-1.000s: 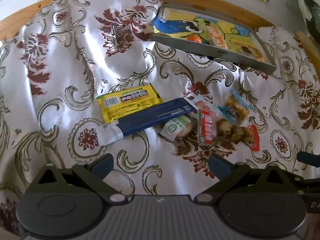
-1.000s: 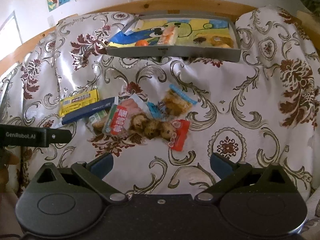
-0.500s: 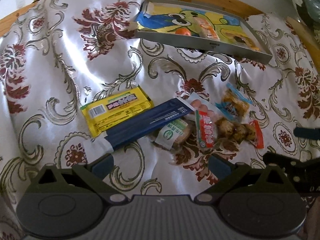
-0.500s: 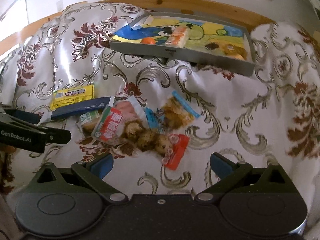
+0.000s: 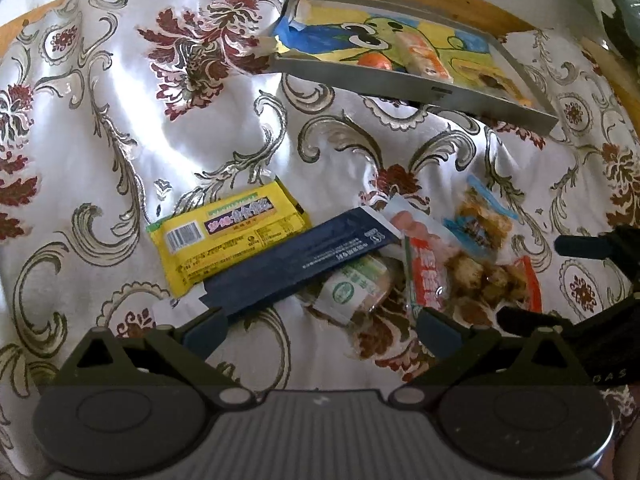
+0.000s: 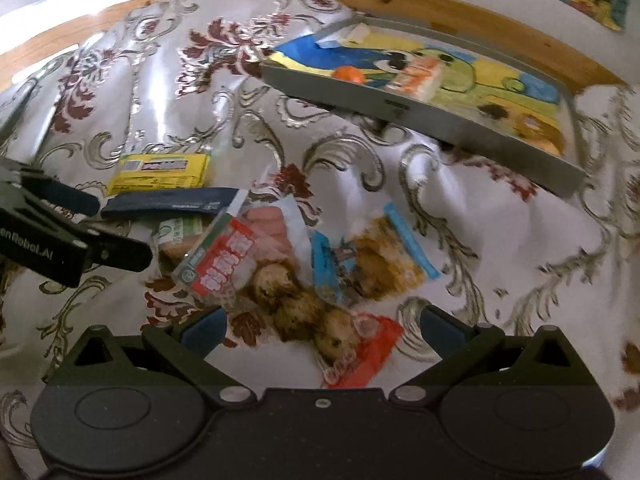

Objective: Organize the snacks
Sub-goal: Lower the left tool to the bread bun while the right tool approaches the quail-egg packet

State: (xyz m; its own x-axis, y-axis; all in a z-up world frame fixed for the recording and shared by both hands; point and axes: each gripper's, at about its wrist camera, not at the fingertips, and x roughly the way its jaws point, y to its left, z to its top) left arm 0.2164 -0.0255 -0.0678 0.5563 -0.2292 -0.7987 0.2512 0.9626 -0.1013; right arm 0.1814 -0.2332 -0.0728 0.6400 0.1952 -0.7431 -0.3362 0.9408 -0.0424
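Both my claws, left gripper and right gripper, wide apart, empty; six crinkly plastic snack packs on glossy cloth; one grey rectangular tray.

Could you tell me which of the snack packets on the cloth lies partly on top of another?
The long dark blue packet: its end overlaps the yellow packet, unlike the clear bags to its right.

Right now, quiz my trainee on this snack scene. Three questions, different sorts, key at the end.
1. True or false: the navy packet lies partly on top of the yellow packet.
2. Which holds a snack? A) left gripper B) right gripper C) neither
3. Fill in: the small orange round item sits inside the grey ____.

Key: 1 true; 2 C, both jaws stand open and empty; 3 tray.
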